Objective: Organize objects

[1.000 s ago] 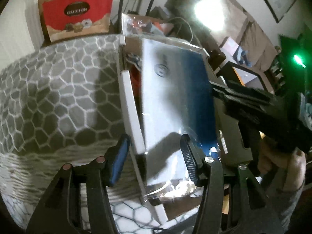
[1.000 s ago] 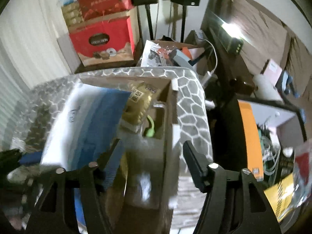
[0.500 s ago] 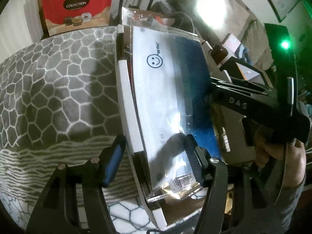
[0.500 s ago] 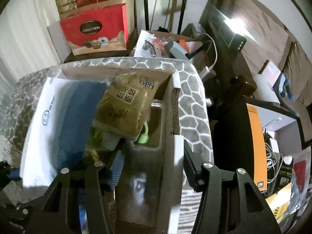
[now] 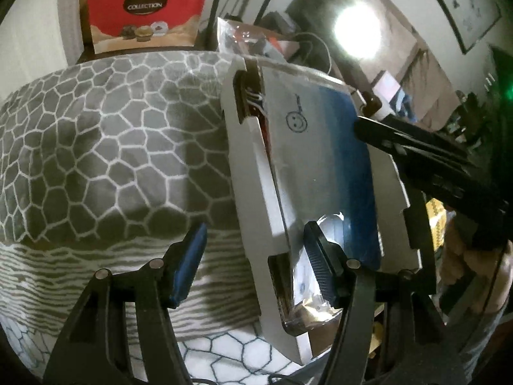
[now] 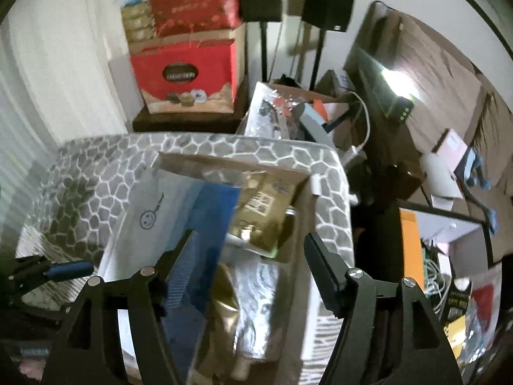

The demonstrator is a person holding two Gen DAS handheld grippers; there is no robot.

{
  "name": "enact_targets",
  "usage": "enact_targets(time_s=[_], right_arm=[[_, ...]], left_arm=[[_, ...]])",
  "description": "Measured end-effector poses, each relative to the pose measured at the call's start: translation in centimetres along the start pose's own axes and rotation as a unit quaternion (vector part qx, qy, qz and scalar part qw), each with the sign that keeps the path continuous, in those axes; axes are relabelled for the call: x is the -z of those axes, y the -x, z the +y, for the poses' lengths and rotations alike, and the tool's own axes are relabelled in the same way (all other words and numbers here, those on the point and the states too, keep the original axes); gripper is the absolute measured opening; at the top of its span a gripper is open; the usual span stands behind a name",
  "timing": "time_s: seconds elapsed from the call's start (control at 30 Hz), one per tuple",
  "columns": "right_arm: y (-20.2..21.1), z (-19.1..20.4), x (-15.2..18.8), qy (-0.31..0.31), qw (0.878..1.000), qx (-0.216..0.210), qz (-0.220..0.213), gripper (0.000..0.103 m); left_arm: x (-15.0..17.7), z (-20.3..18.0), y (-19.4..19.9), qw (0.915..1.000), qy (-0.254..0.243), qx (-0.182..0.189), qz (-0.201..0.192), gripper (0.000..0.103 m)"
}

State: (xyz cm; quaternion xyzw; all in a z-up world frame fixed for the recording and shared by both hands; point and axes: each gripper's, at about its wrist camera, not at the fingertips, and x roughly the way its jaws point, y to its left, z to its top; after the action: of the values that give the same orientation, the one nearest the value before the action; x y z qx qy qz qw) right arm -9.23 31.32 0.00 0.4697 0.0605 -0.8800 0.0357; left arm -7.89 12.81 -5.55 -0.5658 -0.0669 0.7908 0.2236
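both grippers — left gripper [image 5: 253,256], right gripper [image 6: 250,266] — released over the cardboard box [image 5: 250,166].

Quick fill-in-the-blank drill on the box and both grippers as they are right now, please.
The blue and white packet bears a drawn ____ face.
The cardboard box sits on a ____ patterned blanket.
The left gripper has its jaws ____.
Beside the blue packet in the box lies a ____ coloured pouch.

Missing: smiley; grey; open; gold

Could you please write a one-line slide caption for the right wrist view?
Open right hand-held gripper hovers over a cardboard box holding a smiley-face packet and gold pouch.
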Motion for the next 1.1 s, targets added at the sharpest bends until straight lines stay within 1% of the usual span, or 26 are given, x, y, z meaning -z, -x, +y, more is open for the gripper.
enact_targets(time_s=[0.1, 0.17, 0.23, 0.3, 0.43, 0.57, 0.73, 0.9, 1.0, 1.07, 1.1], right_arm=[[-1.7, 0.5, 0.1, 0.011, 1.0, 0.005, 0.015, 0.069], [-1.5, -0.2, -0.1, -0.008, 1.0, -0.011, 0.016, 0.069], [-0.6, -1.0, -0.2, -0.02, 1.0, -0.015, 0.005, 0.069], [0.5, -1.9, -0.5, -0.025, 1.0, -0.011, -0.006, 0.069], [1.5, -2.8, -0.3, -0.03, 0.999, -0.013, -0.01, 0.069], [2.0, -3.5, 1.1, -0.035, 0.999, -0.012, -0.004, 0.069], [2.3, -4.8, 3.3, -0.053, 0.999, -0.012, 0.003, 0.069], [1.5, -6.4, 4.8, -0.078, 0.997, -0.008, 0.02, 0.069], [1.1, -6.7, 5.6, -0.082, 0.996, -0.013, 0.027, 0.063], [0.7, -6.7, 5.9, -0.085, 0.996, -0.017, 0.033, 0.054], [0.6, -6.7, 6.1, -0.085, 0.996, -0.018, 0.036, 0.051]], left_arm=[[0.5, -0.9, -0.3, 0.9998, -0.019, 0.0, 0.011, 0.059], [0.9, -1.4, -0.1, 0.9994, -0.033, 0.003, 0.014, 0.059], [0.9, -1.5, 0.4, 0.9992, -0.038, 0.006, 0.009, 0.059], [0.8, -1.5, 0.8, 0.9994, -0.035, 0.007, 0.003, 0.059], [0.1, -0.8, 1.5, 0.9996, -0.023, 0.009, -0.009, 0.06], [-0.6, 0.4, 1.8, 0.9998, -0.006, 0.007, -0.017, 0.062], [-1.9, 2.2, 1.7, 0.9994, 0.021, -0.005, -0.029, 0.062], [-3.2, 3.1, 0.8, 0.999, 0.028, -0.01, -0.034, 0.061], [-4.0, 3.4, 0.3, 0.9988, 0.034, 0.003, -0.035, 0.06], [-4.4, 3.4, -0.1, 0.9988, 0.035, 0.006, -0.034, 0.059], [-4.7, 3.3, -0.3, 0.9988, 0.036, 0.007, -0.031, 0.058]])
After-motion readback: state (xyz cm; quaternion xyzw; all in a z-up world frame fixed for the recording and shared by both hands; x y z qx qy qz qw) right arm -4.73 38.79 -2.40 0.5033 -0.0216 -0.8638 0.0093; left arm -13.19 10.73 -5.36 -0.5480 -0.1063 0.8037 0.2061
